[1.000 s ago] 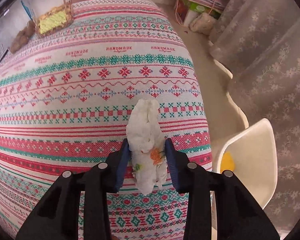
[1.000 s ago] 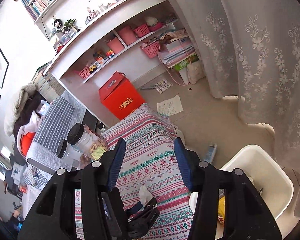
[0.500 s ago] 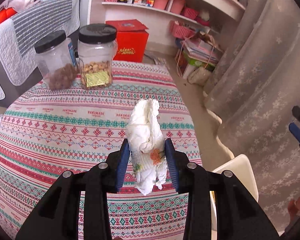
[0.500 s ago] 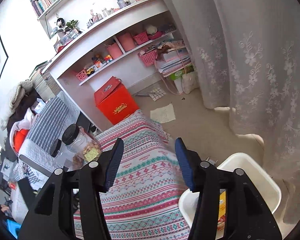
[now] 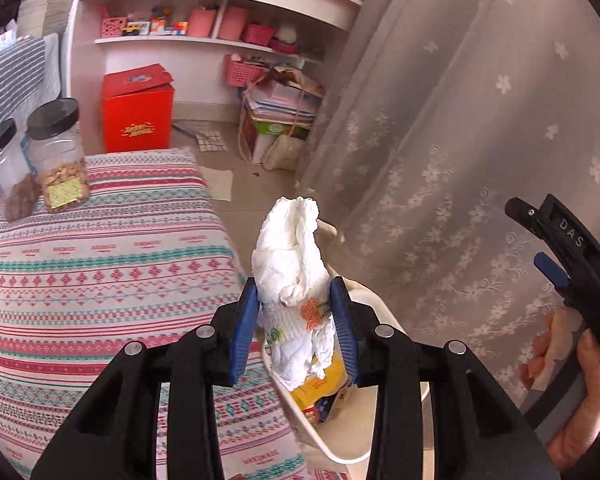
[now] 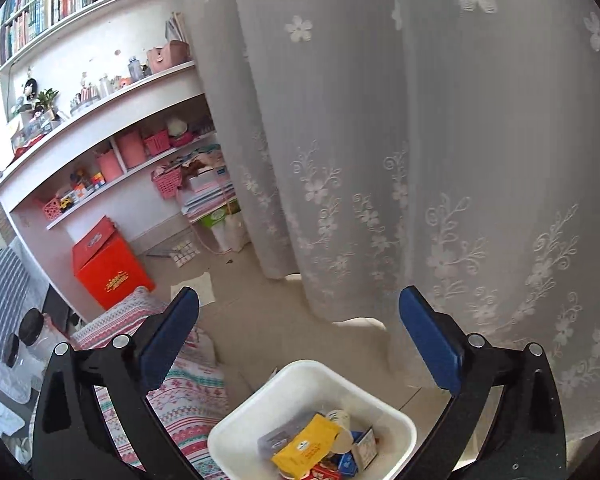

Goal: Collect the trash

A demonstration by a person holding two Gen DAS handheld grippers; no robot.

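The left gripper [image 5: 294, 328] pinches a crumpled white tissue [image 5: 294, 280] between its two blue pads; the tissue stands upright in the grip, with an orange mark on its lower part, and it hangs in the air over the near rim of the white bin [image 5: 320, 440], at about 6 o'clock in the left wrist view. The patterned tablecloth [image 5: 100, 264] lies at 9 o'clock, with two black-lidded jars [image 5: 60, 160] standing on its far corner. The right gripper [image 6: 300, 344] has just been opening and its jaws are now spread wide with nothing between them. Below it, at 6 o'clock, the white bin [image 6: 240, 432] holds a yellow packet [image 6: 306, 446] and other small wrappers. A floral curtain [image 6: 420, 140] hangs behind.
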